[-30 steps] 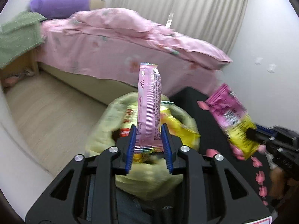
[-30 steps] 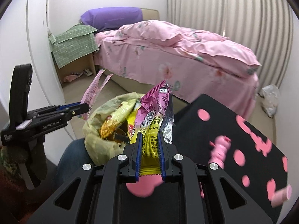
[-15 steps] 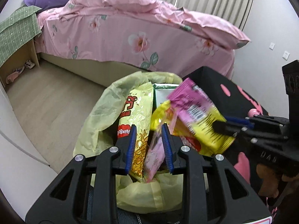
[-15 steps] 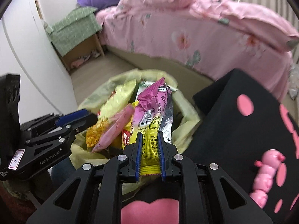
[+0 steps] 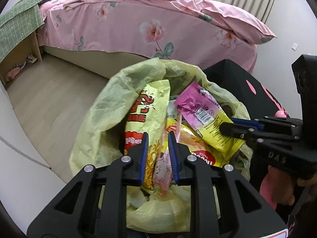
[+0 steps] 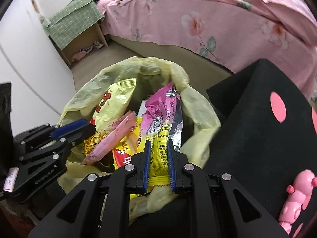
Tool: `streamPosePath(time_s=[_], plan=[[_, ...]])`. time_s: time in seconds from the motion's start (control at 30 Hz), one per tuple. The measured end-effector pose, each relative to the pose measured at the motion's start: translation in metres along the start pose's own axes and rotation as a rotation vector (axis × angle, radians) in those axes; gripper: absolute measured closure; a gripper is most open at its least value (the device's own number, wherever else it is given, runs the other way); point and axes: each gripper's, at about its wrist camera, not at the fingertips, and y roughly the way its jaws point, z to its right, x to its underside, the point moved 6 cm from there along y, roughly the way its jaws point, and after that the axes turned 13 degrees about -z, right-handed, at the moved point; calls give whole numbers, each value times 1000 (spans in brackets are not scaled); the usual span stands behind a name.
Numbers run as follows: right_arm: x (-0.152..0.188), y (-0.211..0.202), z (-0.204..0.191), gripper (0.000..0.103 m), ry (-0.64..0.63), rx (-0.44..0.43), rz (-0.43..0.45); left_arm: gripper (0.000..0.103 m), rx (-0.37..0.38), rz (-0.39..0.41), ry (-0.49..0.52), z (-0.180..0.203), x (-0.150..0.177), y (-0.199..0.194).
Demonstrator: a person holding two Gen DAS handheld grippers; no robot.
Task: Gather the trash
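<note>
Behind everything is a bedroom: a bed (image 5: pixel 158 25) with a pink flowered cover, a pale wood floor (image 5: pixel 51 99), and a black table (image 6: pixel 263 123) with pink spots at the right. Between them stands a yellow-green bag (image 5: pixel 103 115), open at the top and already holding several snack packs. The left gripper (image 5: pixel 158 156) is over the bag mouth with a pale pink wrapper (image 5: pixel 163 170) between its fingers; the fingers have just been closing and stand narrow around it, though I cannot tell if they press it. The right gripper (image 6: pixel 159 162) has narrow fingers shut on a pink and yellow wrapper (image 6: pixel 160 130), whose upper end already reaches into the bag. I judge the step in hand is dropping both wrappers in the bag. Next, each gripper should open its fingers above the opening, so the wrappers fall inside, and then lift away without catching the thin bag edge
</note>
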Motion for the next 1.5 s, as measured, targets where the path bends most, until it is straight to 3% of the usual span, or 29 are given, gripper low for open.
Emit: streamPosePath(time_s=[0.17,0.4,0.7,0.77,0.87,1.1,1.33,1.5], plan=[[7,-2,-9,87,-23,-61,-17,87,18,-7,-7,1,-8,8],[9,-5,-11,87,-40,-2,23,87,33,5,2,8,-14,4],[18,-18,-15,87,-38,-35,73,87,30,68,6,11,-18,-29],[21,-22,-18,83,-37,-35,80,82,27,86,7,12,-18,-39],[24,-30,-19,68,-32,-23,102,69,32,116,3,13,-19,-53],[45,-71,-8,66,6,36,179,51,60,175,68,39,-7,-97],[117,-142,10,66,95,132,302,30,92,199,182,91,41,-132],[186,-172,9,66,185,229,358,28,20,223,208,115,83,-149]])
